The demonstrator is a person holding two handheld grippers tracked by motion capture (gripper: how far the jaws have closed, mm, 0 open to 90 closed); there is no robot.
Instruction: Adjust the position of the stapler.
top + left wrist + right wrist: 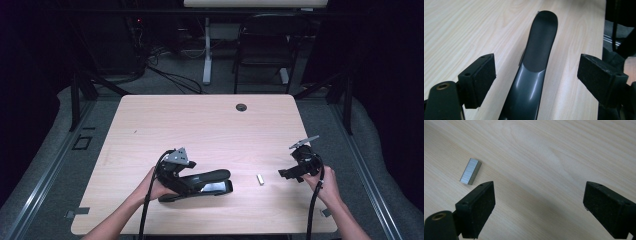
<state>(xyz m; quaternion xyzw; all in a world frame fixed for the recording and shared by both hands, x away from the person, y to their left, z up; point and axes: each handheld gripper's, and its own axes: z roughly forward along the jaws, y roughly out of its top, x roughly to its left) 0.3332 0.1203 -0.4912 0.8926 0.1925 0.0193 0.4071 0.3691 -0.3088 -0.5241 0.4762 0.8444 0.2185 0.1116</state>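
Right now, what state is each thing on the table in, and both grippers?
Stapler: lying flat on the table, between the open left jaws, not clamped.
Staple strip: loose on the table, untouched.
Left gripper: open.
Right gripper: open, holding nothing.

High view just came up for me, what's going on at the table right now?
A person works at a wooden table with a hand-held gripper in each hand. The left hand-held gripper sits over a black stapler, its jaws open on either side of the stapler's arm without clamping it. The right hand-held gripper is open too, hovering near a small strip of staples that lies loose on the table, right of the stapler. Nothing is gripped yet.
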